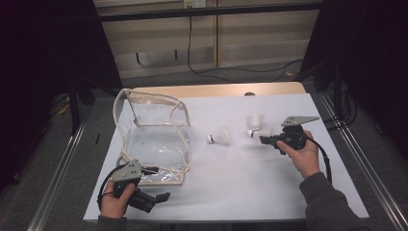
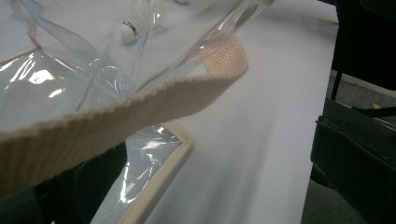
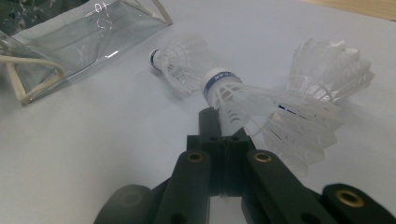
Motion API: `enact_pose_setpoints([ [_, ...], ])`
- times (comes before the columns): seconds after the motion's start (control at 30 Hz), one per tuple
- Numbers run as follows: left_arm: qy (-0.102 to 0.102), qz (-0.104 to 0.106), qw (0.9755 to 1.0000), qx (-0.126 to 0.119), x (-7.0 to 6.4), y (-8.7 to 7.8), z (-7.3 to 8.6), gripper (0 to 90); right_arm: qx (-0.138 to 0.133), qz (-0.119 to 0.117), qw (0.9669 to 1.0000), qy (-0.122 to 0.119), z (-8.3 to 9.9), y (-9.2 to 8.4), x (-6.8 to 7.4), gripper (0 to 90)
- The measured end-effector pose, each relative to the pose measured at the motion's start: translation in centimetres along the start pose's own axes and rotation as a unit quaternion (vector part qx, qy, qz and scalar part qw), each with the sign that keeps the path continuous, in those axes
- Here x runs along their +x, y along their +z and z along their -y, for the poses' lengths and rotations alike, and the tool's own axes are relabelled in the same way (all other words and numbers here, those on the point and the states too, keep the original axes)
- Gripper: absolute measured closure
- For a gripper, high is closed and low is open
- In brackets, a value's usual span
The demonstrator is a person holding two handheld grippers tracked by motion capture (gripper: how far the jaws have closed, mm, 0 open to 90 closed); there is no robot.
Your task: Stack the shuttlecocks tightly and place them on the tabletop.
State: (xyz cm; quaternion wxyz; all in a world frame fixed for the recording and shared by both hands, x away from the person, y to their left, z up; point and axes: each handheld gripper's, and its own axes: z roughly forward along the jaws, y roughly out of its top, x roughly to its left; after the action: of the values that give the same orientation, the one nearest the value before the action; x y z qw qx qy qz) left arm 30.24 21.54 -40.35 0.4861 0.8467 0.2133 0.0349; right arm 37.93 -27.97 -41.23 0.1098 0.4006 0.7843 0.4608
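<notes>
While its two black jaws are pressed together on the skirt of a white plastic shuttlecock with a blue band round its cork (image 3: 233, 100), the right gripper (image 3: 224, 128) sits low in the middle of the right gripper view, pinching that shuttlecock so its cork points up the frame. Just to the right of the held one stands a second white feathered shuttlecock (image 3: 327, 70), skirt spread, close against it; whether the two touch is unclear. A third white shuttlecock with a blue-banded cork (image 3: 180, 63) lies on its side just above and to the left of the held one, apart from the jaws.

From the high view, the right gripper (image 1: 263, 139) is at centre right, held in a hand with a dark sleeve coming from the lower right. The held shuttlecock (image 1: 259, 133) is at its tip, the upright one (image 1: 255, 120) just above it, and the lying one (image 1: 221, 137) further left, near the frame's middle. All rest on a white sheet covering the table (image 1: 250, 183), whose bare wooden edge shows along the top.

Left of centre stands a clear plastic bag edged with cream fabric trim (image 1: 154, 139), its mouth open. At lower left, the left gripper (image 1: 153, 170) is held in the other hand at the bag's near corner. From the left gripper view, a cream woven strap of the bag (image 2: 140, 109) crosses the frame just above the dark jaws at lower left; whether those jaws pinch it cannot be told.
</notes>
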Motion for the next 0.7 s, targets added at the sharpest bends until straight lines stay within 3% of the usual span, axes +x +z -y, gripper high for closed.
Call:
enact_pose_setpoints([
  [0.7,-0.001,0.0,1.0,-0.001,0.0,0.0,0.0,3.6,0.013,-0.004,0.9997,-0.018,-0.9,1.3,0.3,90.0],
])
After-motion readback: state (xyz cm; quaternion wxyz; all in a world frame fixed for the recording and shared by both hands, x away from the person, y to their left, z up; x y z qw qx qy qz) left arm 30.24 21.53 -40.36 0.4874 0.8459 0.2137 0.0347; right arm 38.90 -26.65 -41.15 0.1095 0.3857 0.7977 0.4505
